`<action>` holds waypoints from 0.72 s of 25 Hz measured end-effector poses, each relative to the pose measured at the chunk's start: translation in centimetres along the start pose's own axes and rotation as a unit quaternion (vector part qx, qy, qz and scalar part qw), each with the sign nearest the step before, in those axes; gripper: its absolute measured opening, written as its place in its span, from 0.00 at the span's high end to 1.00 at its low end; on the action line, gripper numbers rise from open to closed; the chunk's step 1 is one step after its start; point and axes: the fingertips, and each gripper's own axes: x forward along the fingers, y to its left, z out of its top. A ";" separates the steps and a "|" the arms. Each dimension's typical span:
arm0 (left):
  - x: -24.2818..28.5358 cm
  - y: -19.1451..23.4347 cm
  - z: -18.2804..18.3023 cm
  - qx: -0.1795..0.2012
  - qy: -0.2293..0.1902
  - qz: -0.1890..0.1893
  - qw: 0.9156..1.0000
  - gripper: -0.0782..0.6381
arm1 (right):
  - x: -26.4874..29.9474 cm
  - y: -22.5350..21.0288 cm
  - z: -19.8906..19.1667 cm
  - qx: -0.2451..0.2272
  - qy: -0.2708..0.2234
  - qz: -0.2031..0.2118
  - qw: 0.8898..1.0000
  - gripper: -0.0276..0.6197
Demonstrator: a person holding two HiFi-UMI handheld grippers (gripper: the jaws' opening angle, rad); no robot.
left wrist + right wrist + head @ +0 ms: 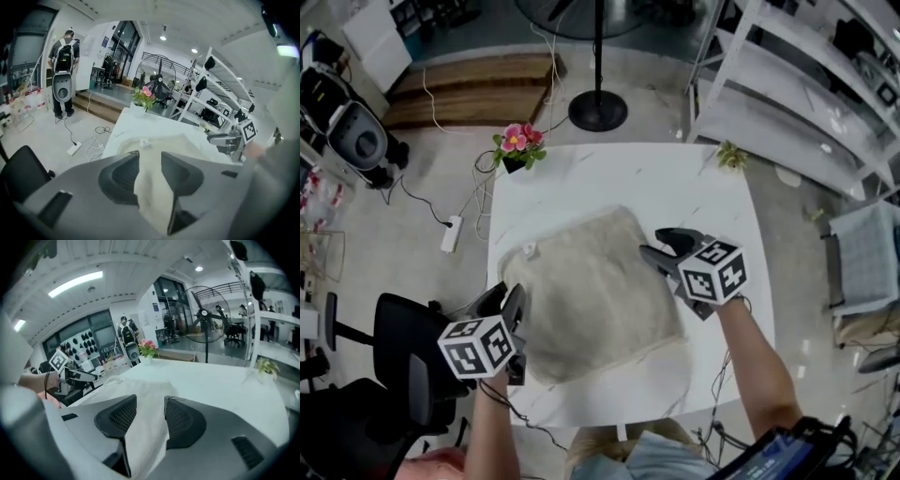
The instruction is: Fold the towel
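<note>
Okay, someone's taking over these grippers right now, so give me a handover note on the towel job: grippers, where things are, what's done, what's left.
Left gripper: jaws apart, gripping nothing, at the towel's left edge.
Right gripper: jaws apart, gripping nothing, at the towel's right edge.
Towel: lies flat on the white table, roughly square, with neither gripper holding it. There is a small label at its far left corner.
Done: it looks folded at least once, since the near edge seems layered.
Left: decide whether another fold is wanted. If so, regrip one edge with both grippers and carry it across.
</note>
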 end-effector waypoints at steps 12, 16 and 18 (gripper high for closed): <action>-9.0 -8.8 -9.0 -0.017 0.010 -0.044 0.999 0.69 | -6.0 2.6 -14.6 0.140 0.078 -0.012 0.987 0.65; -10.7 -8.8 -11.3 -0.014 0.021 -0.071 0.997 0.70 | -5.4 2.8 -14.9 0.183 0.100 -0.016 0.978 0.76; -12.0 -7.6 -11.8 -0.015 0.020 -0.076 0.997 0.70 | -5.1 3.2 -14.8 0.210 0.102 -0.018 0.972 0.89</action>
